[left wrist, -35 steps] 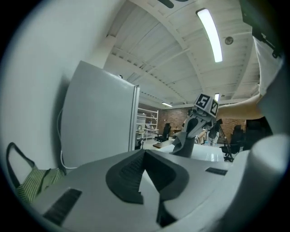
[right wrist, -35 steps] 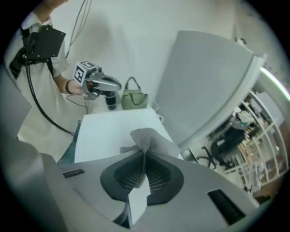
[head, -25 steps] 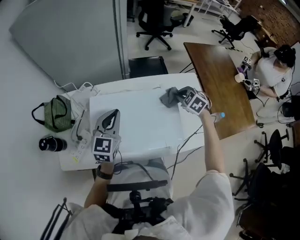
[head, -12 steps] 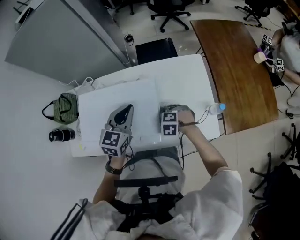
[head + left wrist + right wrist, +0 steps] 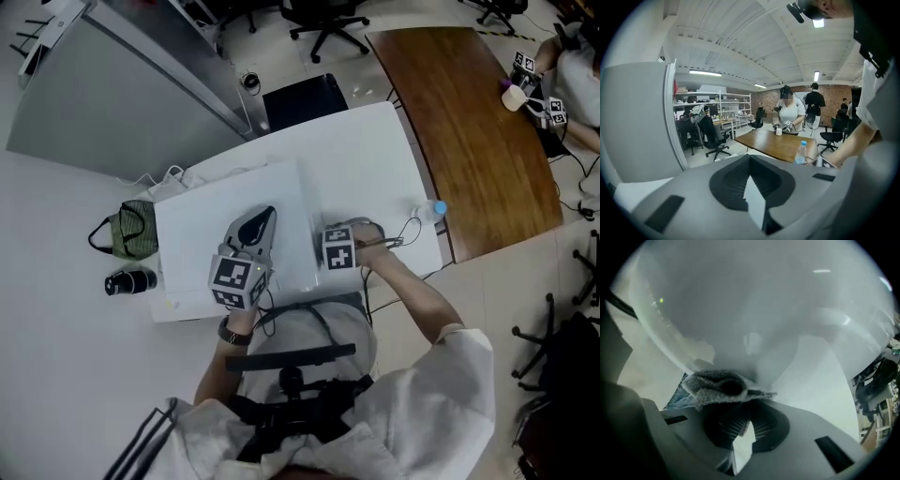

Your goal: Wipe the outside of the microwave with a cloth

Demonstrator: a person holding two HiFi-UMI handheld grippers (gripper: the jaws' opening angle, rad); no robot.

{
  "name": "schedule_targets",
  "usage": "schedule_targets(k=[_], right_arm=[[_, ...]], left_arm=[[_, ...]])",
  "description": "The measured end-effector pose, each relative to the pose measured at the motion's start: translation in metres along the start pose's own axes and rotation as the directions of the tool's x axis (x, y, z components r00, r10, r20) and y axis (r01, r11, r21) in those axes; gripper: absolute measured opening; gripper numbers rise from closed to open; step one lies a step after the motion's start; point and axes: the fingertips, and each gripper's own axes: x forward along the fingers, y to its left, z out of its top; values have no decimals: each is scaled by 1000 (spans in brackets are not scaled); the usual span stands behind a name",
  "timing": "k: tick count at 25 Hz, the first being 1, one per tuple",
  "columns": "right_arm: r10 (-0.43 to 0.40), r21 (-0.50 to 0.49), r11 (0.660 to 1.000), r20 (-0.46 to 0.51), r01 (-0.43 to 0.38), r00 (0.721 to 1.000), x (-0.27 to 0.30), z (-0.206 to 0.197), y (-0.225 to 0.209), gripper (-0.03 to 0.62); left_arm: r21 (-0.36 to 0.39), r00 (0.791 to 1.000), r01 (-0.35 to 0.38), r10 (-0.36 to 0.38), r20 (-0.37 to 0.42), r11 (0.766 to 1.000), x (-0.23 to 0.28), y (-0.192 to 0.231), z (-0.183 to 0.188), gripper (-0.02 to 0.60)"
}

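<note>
The white microwave (image 5: 220, 220) stands on a white table (image 5: 375, 159), seen from above. My left gripper (image 5: 262, 217) rests on its top near the front, jaws shut with nothing in them; its own view looks out over the room past the left gripper (image 5: 752, 161). My right gripper (image 5: 328, 246) is at the microwave's right side, shut on a grey cloth (image 5: 722, 387). In the right gripper view the cloth is bunched at the right gripper (image 5: 740, 401) tips and pressed against the microwave's glossy white wall (image 5: 754, 310).
A green bag (image 5: 136, 230) and a black cylinder (image 5: 129, 280) lie on the floor to the left. A water bottle (image 5: 429, 212) and cables (image 5: 403, 234) sit at the table's right edge. A wooden table (image 5: 469, 122) lies beyond, and a grey partition (image 5: 103, 94) behind.
The right gripper has carried the cloth from the microwave's top far right corner down to its right side near the front. The left gripper has stayed on the top.
</note>
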Motion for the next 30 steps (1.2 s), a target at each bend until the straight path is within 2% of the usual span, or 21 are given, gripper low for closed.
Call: schedule_targets(k=[3, 5, 8, 10, 11, 13, 14, 18, 20, 22, 24, 27, 30], right_arm=[[-73, 61, 996, 30, 71, 997, -14, 3, -69, 20], [-162, 67, 985, 23, 160, 986, -26, 9, -117, 20], [-330, 118, 939, 37, 324, 943, -42, 16, -180, 18], [-381, 212, 908, 60, 361, 923, -40, 15, -201, 18], [-374, 252, 903, 67, 347, 925, -34, 11, -203, 18], [-323, 292, 912, 81, 287, 943, -16, 1, -187, 17], [-287, 276, 927, 81, 255, 955, -6, -3, -171, 17], [-136, 118, 984, 31, 131, 990, 36, -15, -78, 17], [-25, 2, 1000, 7, 25, 1000, 54, -22, -18, 17], [107, -157, 981, -36, -111, 994, 68, -29, 43, 17], [191, -237, 950, -80, -205, 978, 76, -34, 79, 17], [252, -209, 941, -94, -266, 963, 84, -39, 78, 17], [196, -122, 971, -72, -204, 978, 87, -40, 21, 17]], left_arm=[[41, 1000, 4, -3, -24, 999, -1, -3, -3, 23], [40, 999, 6, -5, -32, 999, -5, -5, -6, 23], [29, 999, -1, 2, -38, 1000, -10, -5, -11, 23], [23, 999, 0, 0, -40, 1000, -11, -6, -14, 23], [20, 999, 2, -2, -42, 1000, -10, -7, -16, 23], [12, 999, 9, -9, -49, 1000, -9, -8, -19, 23], [9, 999, 14, -14, -53, 1000, -8, -10, -21, 23], [17, 998, 28, -27, -59, 999, 0, -13, -24, 23], [22, 997, 40, -39, -60, 999, 5, -17, -24, 23], [28, 997, 50, -48, -57, 998, 11, -19, -22, 23], [29, 997, 50, -49, -56, 998, 15, -19, -20, 23], [29, 997, 56, -54, -55, 998, 17, -21, -19, 23], [13, 997, 51, -50, -63, 999, 10, -20, -23, 23]])
